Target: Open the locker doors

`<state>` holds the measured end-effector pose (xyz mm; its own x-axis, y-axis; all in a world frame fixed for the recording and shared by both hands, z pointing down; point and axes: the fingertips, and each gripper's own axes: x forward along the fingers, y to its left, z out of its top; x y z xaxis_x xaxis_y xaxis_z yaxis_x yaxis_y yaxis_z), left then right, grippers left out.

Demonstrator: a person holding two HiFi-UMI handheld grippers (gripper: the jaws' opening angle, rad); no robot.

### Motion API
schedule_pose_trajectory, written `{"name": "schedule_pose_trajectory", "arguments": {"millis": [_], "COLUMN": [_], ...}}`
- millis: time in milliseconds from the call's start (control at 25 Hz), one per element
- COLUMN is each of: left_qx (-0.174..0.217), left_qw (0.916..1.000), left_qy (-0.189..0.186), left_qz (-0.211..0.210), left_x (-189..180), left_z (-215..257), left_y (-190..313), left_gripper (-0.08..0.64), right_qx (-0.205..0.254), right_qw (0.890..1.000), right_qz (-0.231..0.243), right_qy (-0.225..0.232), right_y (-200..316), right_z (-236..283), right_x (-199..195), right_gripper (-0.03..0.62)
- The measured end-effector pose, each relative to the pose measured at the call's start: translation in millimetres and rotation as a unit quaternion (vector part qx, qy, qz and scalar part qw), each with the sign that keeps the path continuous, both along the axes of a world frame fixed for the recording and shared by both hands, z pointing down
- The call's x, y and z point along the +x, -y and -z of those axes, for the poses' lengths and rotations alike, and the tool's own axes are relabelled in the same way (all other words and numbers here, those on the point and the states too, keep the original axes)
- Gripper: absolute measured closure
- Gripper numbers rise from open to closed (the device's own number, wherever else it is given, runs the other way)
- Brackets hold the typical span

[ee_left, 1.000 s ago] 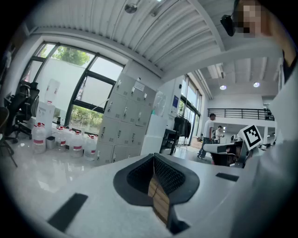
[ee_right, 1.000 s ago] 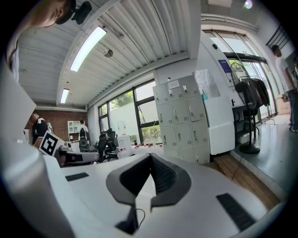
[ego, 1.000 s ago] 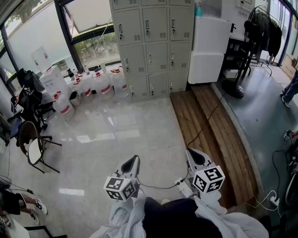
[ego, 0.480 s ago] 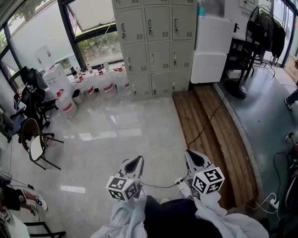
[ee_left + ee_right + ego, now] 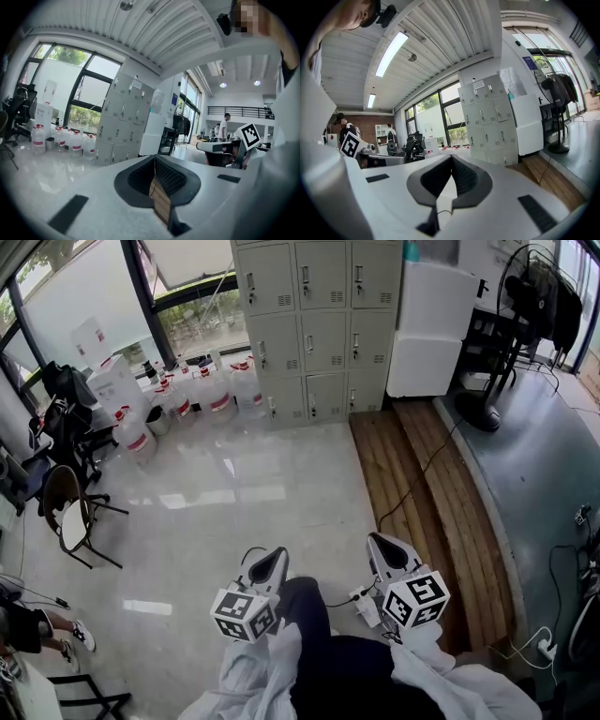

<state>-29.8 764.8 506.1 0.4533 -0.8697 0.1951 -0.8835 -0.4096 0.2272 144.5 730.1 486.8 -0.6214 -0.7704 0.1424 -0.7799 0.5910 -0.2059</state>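
A grey bank of lockers (image 5: 314, 324) stands against the far wall, all its doors closed, each with a small handle; it also shows far ahead in the left gripper view (image 5: 119, 124) and the right gripper view (image 5: 490, 119). My left gripper (image 5: 272, 563) and right gripper (image 5: 382, 549) are held low in front of the person's body, several metres from the lockers. Both have their jaws pressed together with nothing between them.
Water jugs (image 5: 197, 390) line the floor left of the lockers. A white fridge (image 5: 427, 329) stands to their right, then a fan (image 5: 520, 296). A wooden walkway (image 5: 422, 484) with a cable and power strip (image 5: 366, 604) runs on the right. Chairs (image 5: 66, 512) stand at left.
The view has moved forward towards the lockers; they sit a little lower and larger in the head view. A dark knee has come forward between the grippers. Both grippers stay shut.
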Motion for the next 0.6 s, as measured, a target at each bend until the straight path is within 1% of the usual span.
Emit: {"name": "schedule_pose_trajectory", "arguments": {"millis": [280, 440, 600], "left_qx": [-0.017, -0.024, -0.026], "left_qw": [0.9998, 0.9997, 0.9996], "left_qy": [-0.003, -0.010, -0.012], "left_qz": [0.001, -0.001, -0.005], "left_x": [0.2, -2.5, -7.0], "left_z": [-14.6, -18.5, -21.5], "left_y": [13.2, 38.7, 77.0], "left_gripper": [0.551, 0.551, 0.551], "right_qx": [-0.021, -0.029, -0.032], "right_qw": [1.000, 1.000, 0.999], "right_qz": [0.002, 0.005, 0.004], "right_qy": [0.001, -0.001, -0.003], "right_y": [12.0, 34.9, 67.0], "right_z": [-16.7, -21.3, -23.8], "right_x": [-0.9, -6.9, -12.6], "right_gripper": [0.592, 0.592, 0.592]}}
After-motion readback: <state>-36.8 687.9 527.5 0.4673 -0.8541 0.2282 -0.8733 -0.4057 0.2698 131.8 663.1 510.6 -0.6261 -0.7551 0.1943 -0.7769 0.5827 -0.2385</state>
